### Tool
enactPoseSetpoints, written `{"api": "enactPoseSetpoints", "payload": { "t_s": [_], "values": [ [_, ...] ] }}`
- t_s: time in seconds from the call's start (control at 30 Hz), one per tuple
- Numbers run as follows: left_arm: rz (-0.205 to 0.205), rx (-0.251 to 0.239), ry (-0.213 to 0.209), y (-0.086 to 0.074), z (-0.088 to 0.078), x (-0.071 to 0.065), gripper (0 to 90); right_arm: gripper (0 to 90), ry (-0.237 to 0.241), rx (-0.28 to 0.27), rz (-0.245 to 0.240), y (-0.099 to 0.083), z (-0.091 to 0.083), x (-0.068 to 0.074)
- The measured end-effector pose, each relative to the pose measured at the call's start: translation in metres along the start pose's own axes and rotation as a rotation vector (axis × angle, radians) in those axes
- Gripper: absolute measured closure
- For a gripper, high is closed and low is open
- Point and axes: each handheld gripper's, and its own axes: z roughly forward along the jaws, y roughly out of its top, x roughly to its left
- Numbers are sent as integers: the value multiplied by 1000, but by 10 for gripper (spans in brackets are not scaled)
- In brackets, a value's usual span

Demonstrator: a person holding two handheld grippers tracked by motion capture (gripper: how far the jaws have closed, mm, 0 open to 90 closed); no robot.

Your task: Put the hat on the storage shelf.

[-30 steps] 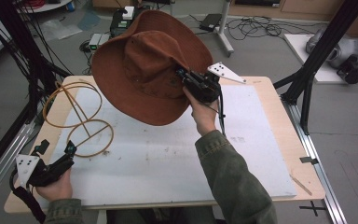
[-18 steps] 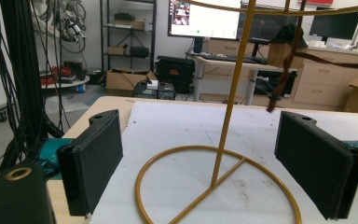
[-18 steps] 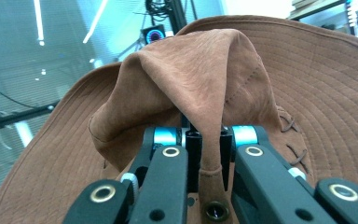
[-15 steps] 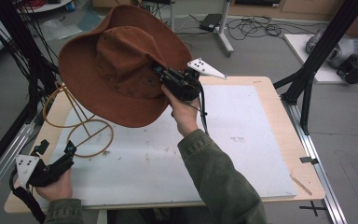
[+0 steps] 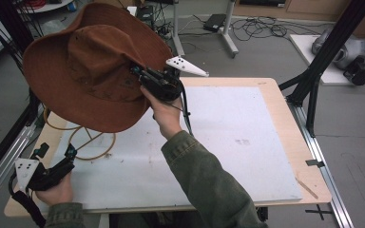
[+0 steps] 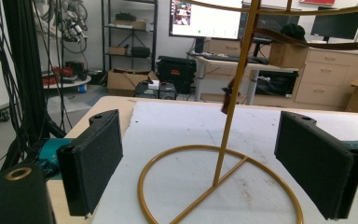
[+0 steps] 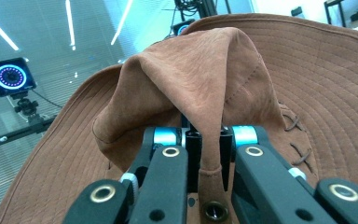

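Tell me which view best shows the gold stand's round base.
The left gripper view: the gold stand's base ring and upright pole lie in full sight between the open left gripper. In the high view the brown hat hides much of the stand.

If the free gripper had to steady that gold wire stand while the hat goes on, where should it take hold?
Probably the thin upright post of the gold stand, low down near the ring base. The left gripper already faces it level, jaws open either side of the post, so coming straight in from the front and closing across that narrow rod looks easiest. The flat ring lies on the table, with little to pinch.
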Motion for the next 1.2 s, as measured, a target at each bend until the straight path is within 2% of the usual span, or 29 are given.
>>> {"api": "enactPoseSetpoints", "payload": {
  "t_s": [0.2,0.3,0.33,0.53,1.07,1.2],
  "values": [
    [-1,1,-2,0,-1,0,153,882,23,7,-3,-6,14,9],
    [-2,2,-3,0,-1,0,153,882,36,21,0,-12,21,13],
    [-2,2,-3,0,-1,0,153,882,53,34,2,-17,27,17],
    [-5,-1,1,0,-2,2,153,881,84,55,-17,-30,42,26],
    [-7,3,7,0,-5,6,153,876,136,94,-32,-52,62,38],
    [-7,6,7,-1,-5,6,153,876,149,103,-13,-66,67,36]
  ]
}}
